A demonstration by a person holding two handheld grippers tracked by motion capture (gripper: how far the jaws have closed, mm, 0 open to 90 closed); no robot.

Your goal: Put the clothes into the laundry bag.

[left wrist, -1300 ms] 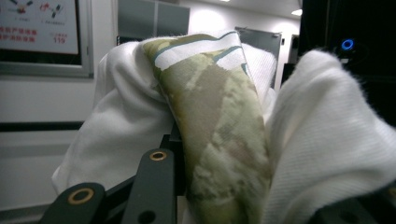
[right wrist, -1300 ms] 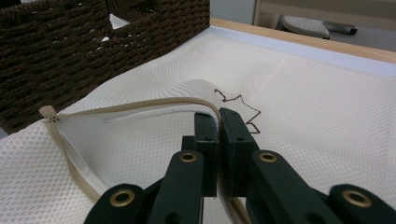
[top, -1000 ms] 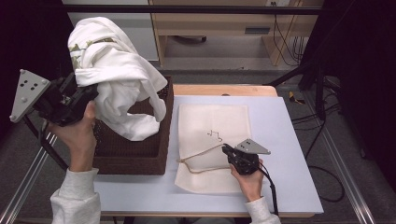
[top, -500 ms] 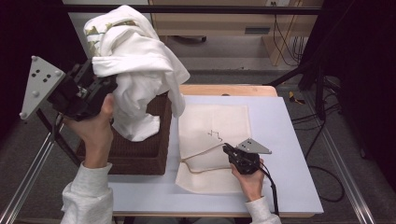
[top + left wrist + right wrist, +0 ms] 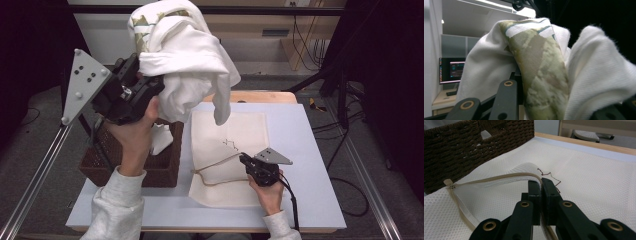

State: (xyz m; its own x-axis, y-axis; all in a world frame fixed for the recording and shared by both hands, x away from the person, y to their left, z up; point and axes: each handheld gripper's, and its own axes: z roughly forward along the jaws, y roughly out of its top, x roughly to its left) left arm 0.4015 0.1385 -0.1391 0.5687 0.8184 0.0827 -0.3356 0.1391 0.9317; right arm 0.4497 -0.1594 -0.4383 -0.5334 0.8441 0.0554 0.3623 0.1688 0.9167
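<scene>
A bunched white garment (image 5: 185, 65) with a camouflage-print patch (image 5: 539, 75) hangs in the air above the brown wicker basket (image 5: 167, 172). My left gripper (image 5: 150, 87) is shut on it, and the cloth hides the jaw tips (image 5: 544, 100). One loose end dangles over the far part of the cream mesh bag (image 5: 235, 132), which lies flat on the table. My right gripper (image 5: 246, 161) is shut on the bag's zipper edge (image 5: 499, 178) and lifts it a little, so the mouth gapes toward the basket. The pinch is plain in the right gripper view (image 5: 541, 183).
The basket (image 5: 461, 147) stands at the table's left, close beside the bag, with a piece of white cloth (image 5: 161, 140) still inside. The pale table (image 5: 310, 150) has a wooden strip along its far edge. Metal rails run down both sides.
My left gripper has carried the garment up and to the right, from over the basket's left side toward the bag. The right gripper and the bag have stayed still.
</scene>
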